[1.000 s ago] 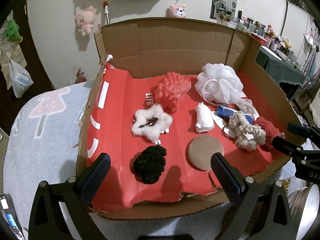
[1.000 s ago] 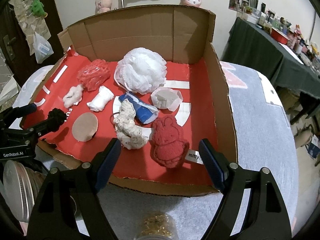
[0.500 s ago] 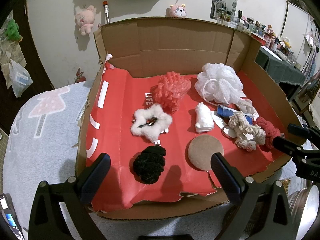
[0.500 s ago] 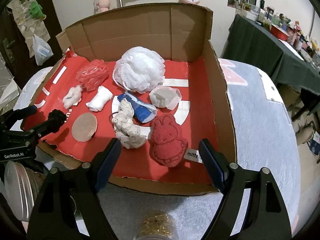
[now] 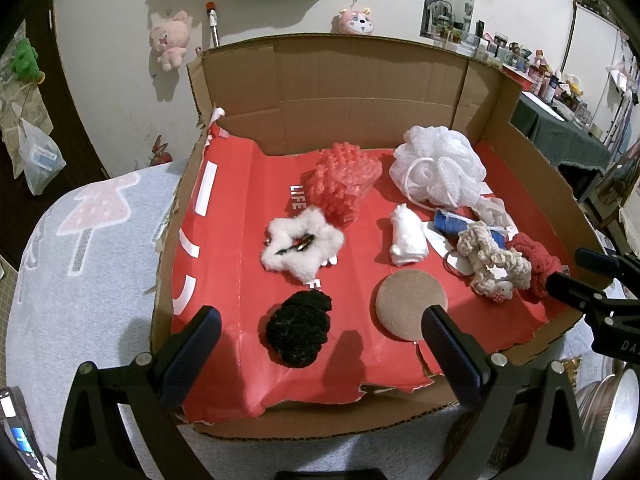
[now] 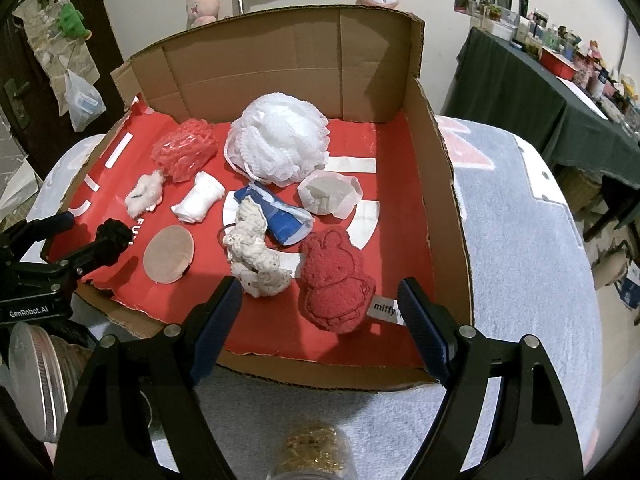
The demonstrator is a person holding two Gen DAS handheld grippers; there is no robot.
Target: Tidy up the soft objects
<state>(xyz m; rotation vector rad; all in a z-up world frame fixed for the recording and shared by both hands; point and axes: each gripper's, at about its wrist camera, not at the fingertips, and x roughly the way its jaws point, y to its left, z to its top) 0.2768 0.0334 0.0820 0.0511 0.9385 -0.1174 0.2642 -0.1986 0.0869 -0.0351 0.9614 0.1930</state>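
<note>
A cardboard box (image 5: 344, 92) lined in red holds the soft things. In the left wrist view lie a black scrunchie (image 5: 298, 332), a white fluffy star clip (image 5: 302, 242), a tan round pad (image 5: 410, 304), a white roll (image 5: 406, 236), a red knobbly sponge (image 5: 344, 184) and a white bath pouf (image 5: 438, 168). My left gripper (image 5: 320, 340) is open, hovering at the box's near edge over the scrunchie. In the right wrist view my right gripper (image 6: 320, 316) is open, above a red bunny sponge (image 6: 336, 280) and a cream scrunchie (image 6: 256, 256).
The box (image 6: 440, 184) stands on a pale blue towel (image 6: 528, 240). A blue-white pouch (image 6: 280, 216) and a white wrapped piece (image 6: 330, 198) lie mid-box. A metal jar lid (image 6: 32, 380) is at the left, a gold-filled jar (image 6: 314, 456) below my right gripper.
The right wrist view has pulled back and risen slightly, so the box contents sit a bit farther off. The left gripper has not moved. Nothing was grasped.
</note>
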